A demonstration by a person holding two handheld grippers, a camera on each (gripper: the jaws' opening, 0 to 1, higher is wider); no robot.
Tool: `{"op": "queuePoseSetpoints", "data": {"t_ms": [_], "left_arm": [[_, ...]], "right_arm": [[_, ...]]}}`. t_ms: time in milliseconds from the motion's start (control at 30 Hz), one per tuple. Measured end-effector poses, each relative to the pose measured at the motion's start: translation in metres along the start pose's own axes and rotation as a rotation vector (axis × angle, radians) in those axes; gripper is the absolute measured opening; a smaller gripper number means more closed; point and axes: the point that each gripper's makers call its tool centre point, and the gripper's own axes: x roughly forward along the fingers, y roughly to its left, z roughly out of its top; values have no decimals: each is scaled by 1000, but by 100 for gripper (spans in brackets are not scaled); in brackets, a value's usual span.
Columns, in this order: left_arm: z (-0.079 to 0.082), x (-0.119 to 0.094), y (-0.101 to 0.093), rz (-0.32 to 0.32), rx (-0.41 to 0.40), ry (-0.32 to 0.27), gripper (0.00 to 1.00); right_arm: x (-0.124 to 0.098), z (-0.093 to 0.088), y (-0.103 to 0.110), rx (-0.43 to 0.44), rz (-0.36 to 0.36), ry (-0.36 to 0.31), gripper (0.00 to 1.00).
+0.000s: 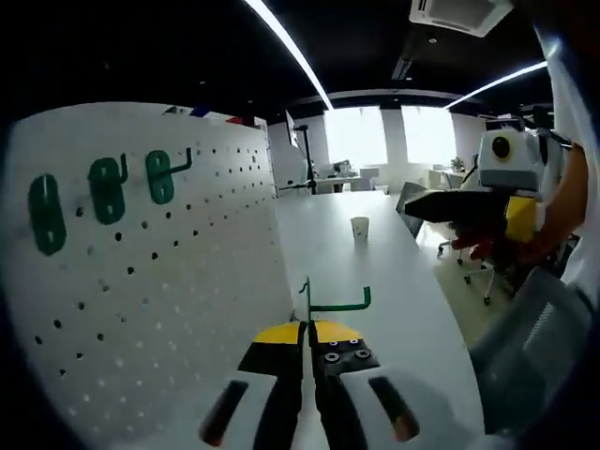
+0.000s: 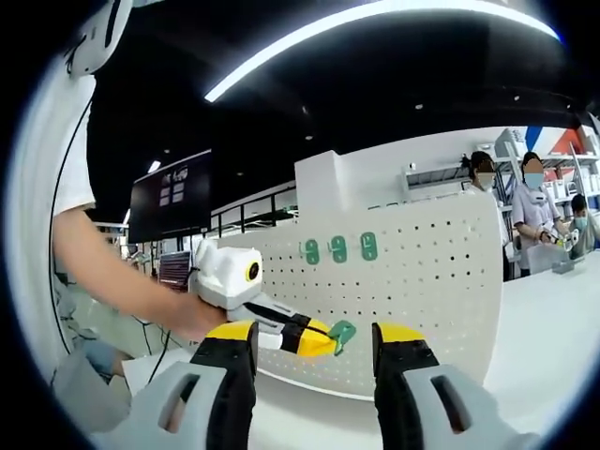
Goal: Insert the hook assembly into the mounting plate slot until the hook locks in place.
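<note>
My left gripper (image 1: 306, 330) is shut on the stem of a green wire hook (image 1: 330, 302), held above the white table. The white pegboard mounting plate (image 1: 141, 300) stands upright to its left and carries three green hook plates (image 1: 107, 189) near its top edge. In the right gripper view the left gripper (image 2: 302, 336) reaches in from the left with the green hook (image 2: 341, 332) in front of the pegboard (image 2: 431, 281), where the mounted hooks (image 2: 338, 248) sit in a row. My right gripper (image 2: 315, 326) is open with nothing between its jaws, and also appears as the right gripper (image 1: 473, 204) far right.
A paper cup (image 1: 359, 229) stands further along the white table (image 1: 375, 272). A grey chair back (image 1: 525, 328) is at the right. A dark monitor (image 2: 169, 197) hangs at the left, and people (image 2: 536, 202) stand behind the pegboard at the right.
</note>
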Motion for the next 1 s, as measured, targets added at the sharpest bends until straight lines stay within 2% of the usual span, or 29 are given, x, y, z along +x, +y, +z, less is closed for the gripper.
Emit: {"op": "queuePoseSetpoints", "data": {"t_ms": [267, 600, 1000], "left_arm": [[13, -10, -3, 18, -14, -70, 2], [42, -26, -2, 59, -42, -187, 2], [66, -43, -16, 71, -51, -296, 2]], "right_arm": [[4, 6, 6, -8, 10, -6, 47], [8, 18, 12, -27, 25, -20, 46], [10, 30, 19, -43, 37, -40, 45]]}}
